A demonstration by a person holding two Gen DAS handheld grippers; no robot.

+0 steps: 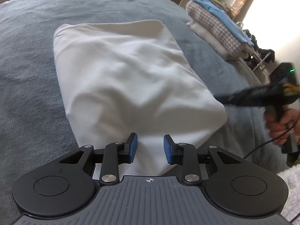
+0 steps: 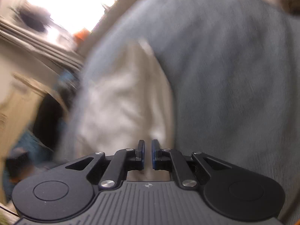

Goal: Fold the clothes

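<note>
The white garment (image 1: 127, 78) lies folded on the grey bed (image 1: 28, 75). The left hand-held gripper (image 1: 150, 148) hovers empty, jaws parted, at the garment's near edge; the right hand-held gripper (image 2: 148, 154) is closed on nothing. Best to grip that edge squarely before the next fold.

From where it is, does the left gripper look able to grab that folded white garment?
Probably yes. The left gripper hangs over the near edge of the folded white garment on the grey blanket, jaws apart with nothing between them or in the way.

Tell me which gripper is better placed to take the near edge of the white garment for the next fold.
Probably the left gripper. It sits over the near edge of the white garment with its jaws apart and cloth visible between them. The right gripper is shut and off to the garment's side, its view blurred.
</note>
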